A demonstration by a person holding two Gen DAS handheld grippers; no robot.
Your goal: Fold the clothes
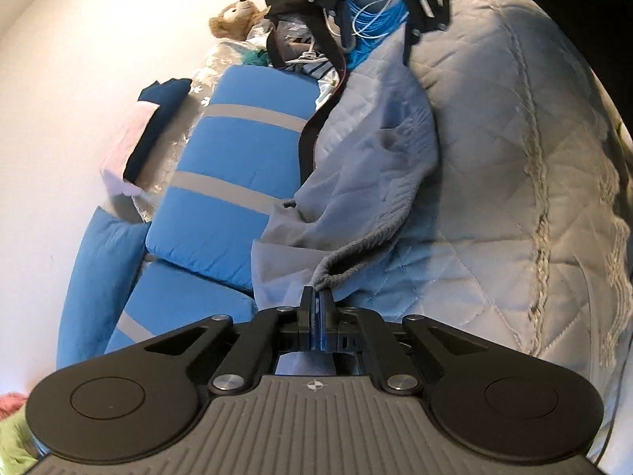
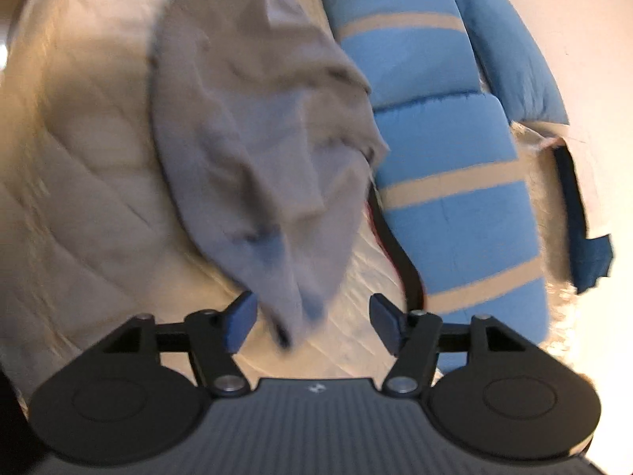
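In the left wrist view, the left gripper (image 1: 317, 308) is seen with its two fingers pressed together on the fleecy hem of a soft grey fabric garment (image 1: 356, 182); the jaws are clamped on that edge, so the cloth is held there. From this pinch the garment runs away from the gripper, up and slightly to the right across the pale quilted bed cover (image 1: 514, 158), so its long axis lies almost along the line in which the gripper points. At the far end of the cloth the black frame of the right gripper (image 1: 411, 4) is seen, near the garment's other end. Beside the garment, on the left, blue cushions with grey stripes (image 1: 237, 138) are lying; three are counted in this view, and one brown teddy bear (image 1: 235, 16) sits behind them. In the right wrist view, which is blurred, the right gripper (image 2: 312, 316) is shown with its jaws standing wide apart, and a narrow end of the same grey garment (image 2: 257, 138) hangs between them without being pressed by the blue pads (image 2: 239, 322). The cloth stretches straight ahead from this gripper, so the right hand is judged the nearer one to this free end. One garment and two grippers are counted. It is judged that the coming move depends on this end being taken again or laid down.
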